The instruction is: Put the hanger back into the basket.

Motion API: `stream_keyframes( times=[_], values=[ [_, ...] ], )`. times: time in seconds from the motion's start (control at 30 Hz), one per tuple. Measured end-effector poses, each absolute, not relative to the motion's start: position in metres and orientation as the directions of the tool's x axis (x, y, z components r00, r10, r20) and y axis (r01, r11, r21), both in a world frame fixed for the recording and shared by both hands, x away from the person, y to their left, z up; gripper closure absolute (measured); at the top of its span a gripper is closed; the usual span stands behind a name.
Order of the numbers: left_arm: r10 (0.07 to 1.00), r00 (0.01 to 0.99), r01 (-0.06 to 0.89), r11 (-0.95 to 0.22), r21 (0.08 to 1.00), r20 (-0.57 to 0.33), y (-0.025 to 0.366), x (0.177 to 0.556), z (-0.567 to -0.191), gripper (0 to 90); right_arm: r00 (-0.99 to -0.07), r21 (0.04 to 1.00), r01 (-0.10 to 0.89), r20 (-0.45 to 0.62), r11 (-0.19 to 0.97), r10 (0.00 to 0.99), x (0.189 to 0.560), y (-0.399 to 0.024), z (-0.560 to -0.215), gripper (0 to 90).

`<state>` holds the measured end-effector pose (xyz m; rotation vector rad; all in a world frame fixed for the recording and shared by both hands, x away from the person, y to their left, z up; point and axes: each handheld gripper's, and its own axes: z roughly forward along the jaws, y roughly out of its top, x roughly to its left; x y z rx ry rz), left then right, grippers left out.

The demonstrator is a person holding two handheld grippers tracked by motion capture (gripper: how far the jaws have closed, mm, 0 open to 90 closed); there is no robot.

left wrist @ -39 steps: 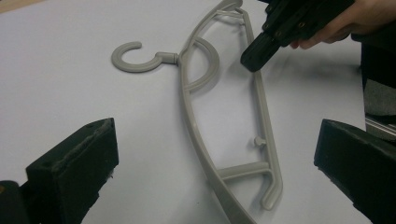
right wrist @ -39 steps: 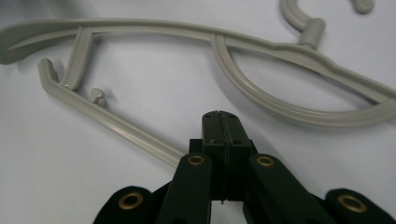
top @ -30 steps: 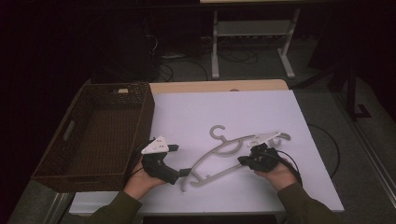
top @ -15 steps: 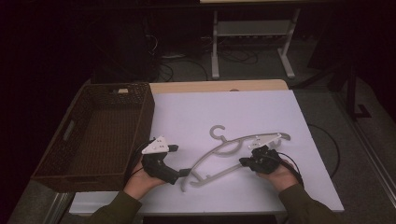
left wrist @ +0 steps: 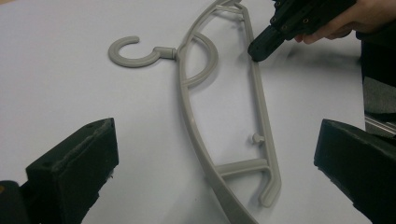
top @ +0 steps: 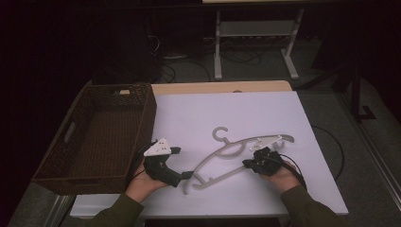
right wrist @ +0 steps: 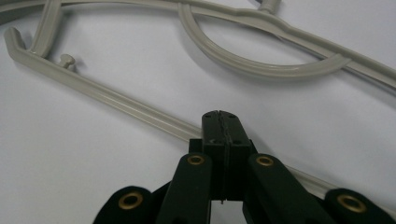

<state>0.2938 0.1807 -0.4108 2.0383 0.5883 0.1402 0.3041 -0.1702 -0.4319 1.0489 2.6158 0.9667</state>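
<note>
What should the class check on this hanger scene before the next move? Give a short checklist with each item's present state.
1. Grey plastic hanger lies flat on the white table: ok.
2. Right gripper jaws closed at the hanger's lower bar: ok; whether they pinch the bar: cannot tell.
3. Left gripper jaws wide apart, hanger end between them, ungripped: ok.
4. Wicker basket stands to the left with room inside: ok.
5. Hook free of both grippers: ok.
</note>
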Motion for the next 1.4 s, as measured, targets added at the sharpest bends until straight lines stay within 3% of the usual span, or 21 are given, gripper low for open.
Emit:
stream_keyframes(
  times=[0.43,1.13,1.2,1.4],
  values=[
    [0.476,0.867,0.377,-0.43,0.82,-0.148,0.174,0.296,-0.411,0.0,-0.734,0.598,0.58,0.089,0.553,0.674,0.304,-0.167,-0.437,89.6],
    [0.486,0.868,0.372,-0.502,0.781,-0.102,0.127,0.33,-0.42,0.0,-0.726,0.593,0.588,0.088,0.55,0.682,0.304,-0.166,-0.436,89.6],
    [0.491,0.865,0.377,-0.505,0.777,-0.101,0.123,0.333,-0.421,4.7,-0.726,0.593,0.588,0.087,0.551,0.682,0.304,-0.166,-0.436,89.6],
    [0.502,0.86,0.393,-0.531,0.751,-0.095,0.113,0.343,-0.428,6.8,-0.723,0.589,0.594,0.092,0.548,0.685,0.305,-0.168,-0.436,89.6]
  ],
)
